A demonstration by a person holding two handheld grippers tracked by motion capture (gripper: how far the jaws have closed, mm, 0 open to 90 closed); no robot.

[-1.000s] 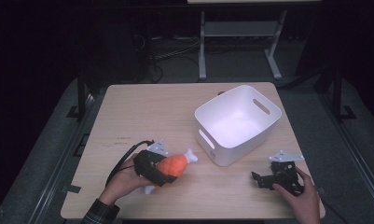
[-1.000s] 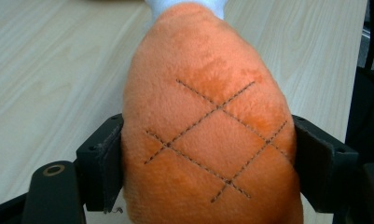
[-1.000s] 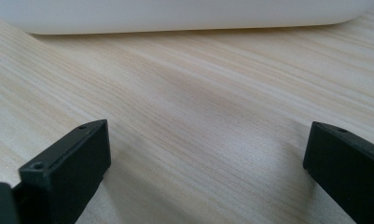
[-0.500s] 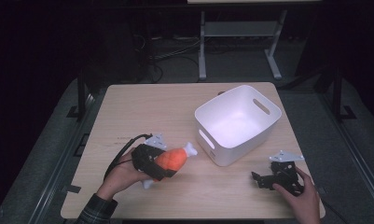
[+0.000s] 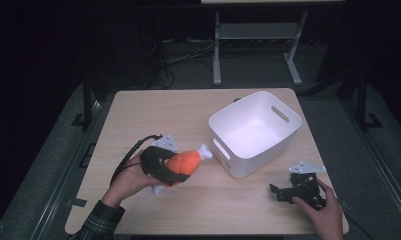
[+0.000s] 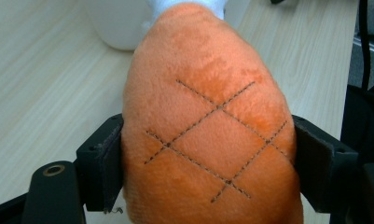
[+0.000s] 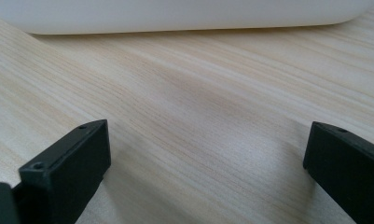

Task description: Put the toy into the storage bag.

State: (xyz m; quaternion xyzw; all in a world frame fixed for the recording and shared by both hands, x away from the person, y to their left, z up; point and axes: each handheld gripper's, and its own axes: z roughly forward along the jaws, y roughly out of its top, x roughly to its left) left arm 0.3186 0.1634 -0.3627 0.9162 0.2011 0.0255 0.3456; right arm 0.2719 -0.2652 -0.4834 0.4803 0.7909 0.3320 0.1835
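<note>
Two black two-jaw grippers work over the pale wooden table (image 5: 188, 107). The left gripper (image 5: 169, 172) is clamped on the orange plush drumstick with a white bone end (image 5: 184, 163), held near the table's front-left edge, just beside the white plastic bin (image 5: 238, 125). The right gripper (image 5: 283, 192), jaws apart and holding nothing, rests near the front-right corner.

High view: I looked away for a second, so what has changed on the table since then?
The left tool, shut on the orange plush drumstick, has lifted it a little and carried it toward the white bin. The right tool stayed open, resting on the table; the bin kept its place.
</note>
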